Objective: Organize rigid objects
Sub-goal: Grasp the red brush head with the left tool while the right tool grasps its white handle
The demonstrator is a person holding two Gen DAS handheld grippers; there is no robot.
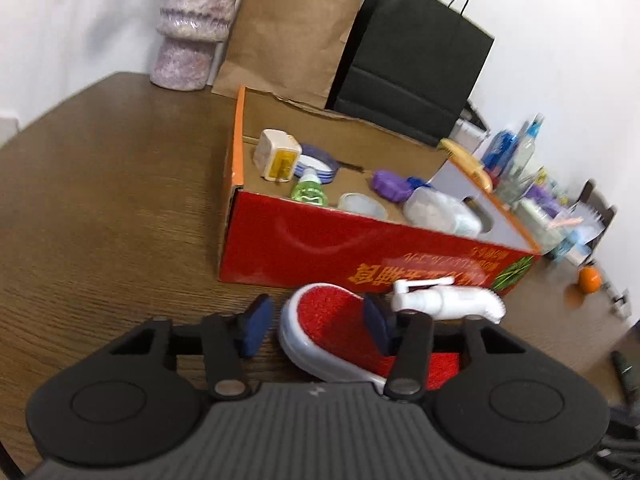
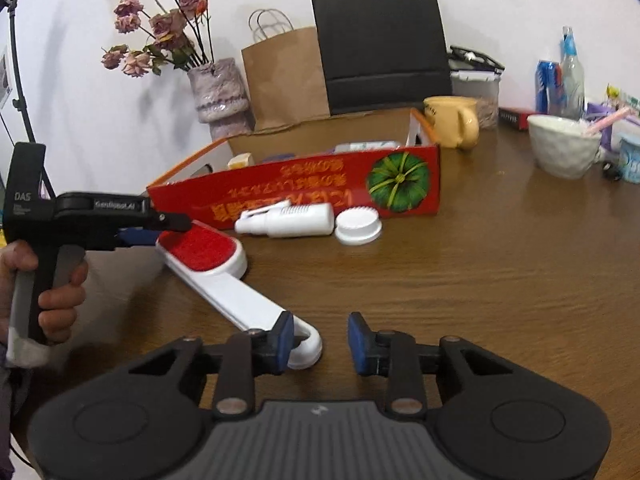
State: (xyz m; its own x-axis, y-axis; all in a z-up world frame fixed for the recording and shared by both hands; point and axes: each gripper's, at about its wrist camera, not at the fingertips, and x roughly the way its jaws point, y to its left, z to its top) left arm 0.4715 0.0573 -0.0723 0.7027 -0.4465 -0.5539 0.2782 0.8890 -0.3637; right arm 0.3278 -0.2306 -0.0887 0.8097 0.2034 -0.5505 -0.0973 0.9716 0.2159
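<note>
At near-left of the table [image 2: 500, 260], left gripper [image 1: 316, 326] jaws part-open around the red-bristled head of the lint brush [image 2: 208, 258]; right pad over the bristles, left pad just off the white rim, squeeze can't be confirmed. Right gripper [image 2: 318, 344] narrow-open at the brush's hooked handle end, left pad touching it, right pad apart. Brush lies flat, diagonal. Just beyond: white spray bottle [image 2: 288, 220] on its side, white lid [image 2: 358, 224] beside it, both against the red box [image 1: 360, 244] full of small items.
</note>
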